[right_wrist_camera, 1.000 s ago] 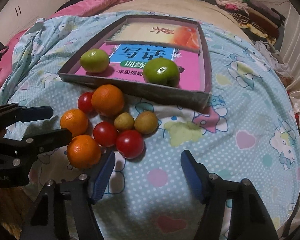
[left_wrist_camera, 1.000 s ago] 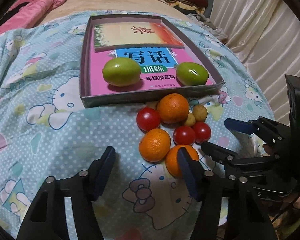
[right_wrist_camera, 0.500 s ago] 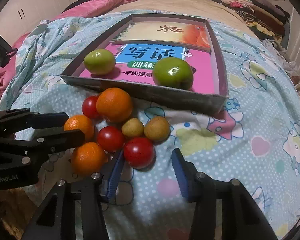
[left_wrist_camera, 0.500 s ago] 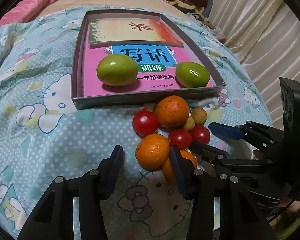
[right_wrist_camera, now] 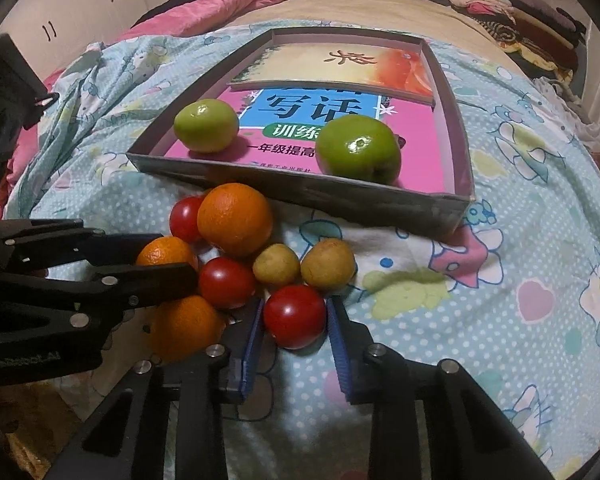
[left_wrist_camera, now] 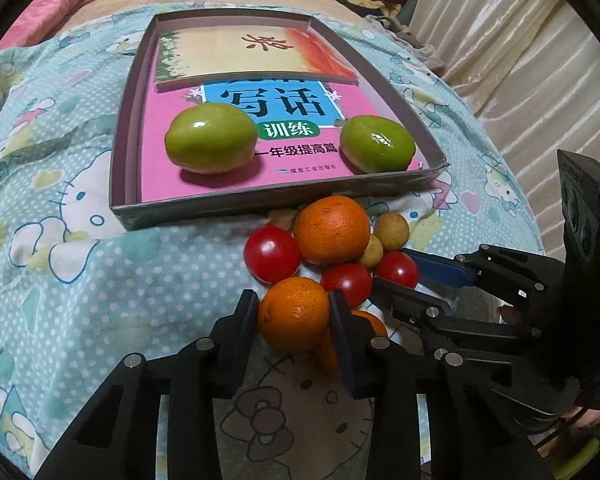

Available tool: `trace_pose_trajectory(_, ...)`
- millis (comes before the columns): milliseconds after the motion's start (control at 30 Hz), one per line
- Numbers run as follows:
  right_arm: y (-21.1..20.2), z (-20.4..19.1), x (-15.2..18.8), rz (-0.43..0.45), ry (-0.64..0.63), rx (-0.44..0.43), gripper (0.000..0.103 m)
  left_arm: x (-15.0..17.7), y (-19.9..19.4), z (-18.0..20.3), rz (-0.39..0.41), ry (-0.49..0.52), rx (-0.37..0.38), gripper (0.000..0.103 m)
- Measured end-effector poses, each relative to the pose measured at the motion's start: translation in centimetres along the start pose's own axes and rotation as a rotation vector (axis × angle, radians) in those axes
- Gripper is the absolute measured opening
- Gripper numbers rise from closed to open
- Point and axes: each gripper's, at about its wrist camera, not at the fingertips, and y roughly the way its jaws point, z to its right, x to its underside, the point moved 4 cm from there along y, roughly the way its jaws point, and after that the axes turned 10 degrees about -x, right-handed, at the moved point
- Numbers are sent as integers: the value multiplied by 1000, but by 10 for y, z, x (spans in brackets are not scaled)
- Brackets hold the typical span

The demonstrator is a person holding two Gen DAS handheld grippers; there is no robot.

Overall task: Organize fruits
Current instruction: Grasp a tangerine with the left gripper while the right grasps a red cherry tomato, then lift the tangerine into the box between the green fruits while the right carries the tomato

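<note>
Between the left fingers: left gripper (left_wrist_camera: 293, 312) closing on the small mandarin (left_wrist_camera: 294, 314), pads pressing both flanks, fruit sitting on the bedspread (left_wrist_camera: 100, 300) at the near edge of the pile.
Between the right fingers: right gripper (right_wrist_camera: 294, 318) clamping the near cherry tomato (right_wrist_camera: 295, 316), blue pads touching each side (contact reading as firm, though squeeze force not showing).
Handling, mandarin: looking light and fairly firm, dimpled peel giving good friction; gripping across the widest middle seeming safest.
Handling, tomato: probably light, thin-skinned and slick; taking it at the equator with gentle pressure, since too hard a pinch risking a split and too soft risking a slip.
Just beyond the tools: second mandarin (right_wrist_camera: 186, 332) lying partly under the left gripper, another tomato (right_wrist_camera: 226, 282) touching it, a third tomato (right_wrist_camera: 186, 218) tucked beside the large orange (right_wrist_camera: 235, 224).
Small brown fruits: two round, matte, tan ones (right_wrist_camera: 327, 263) sitting side by side, touching the cluster.
Farther out: shallow cardboard tray (right_wrist_camera: 300, 192) with grey walls, lying near the pile, holding a glossy pink booklet (right_wrist_camera: 412, 160).
Resting on the booklet: two smooth, shiny green fruits (right_wrist_camera: 358, 148), well apart from each other.
Underneath all: soft, cartoon-printed, dotted fabric, rumpling and letting round fruit roll.
</note>
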Motion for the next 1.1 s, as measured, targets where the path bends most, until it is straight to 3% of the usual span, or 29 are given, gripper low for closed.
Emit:
trace_pose_trajectory(400,-15,6,-1,60,57,-61,31,3,-4,-9,-4,-32,30,36)
trace_pose_trajectory(1100,-43,1,-10,196,55,-99,31,-1,-31,-31,85,-100,-20,36)
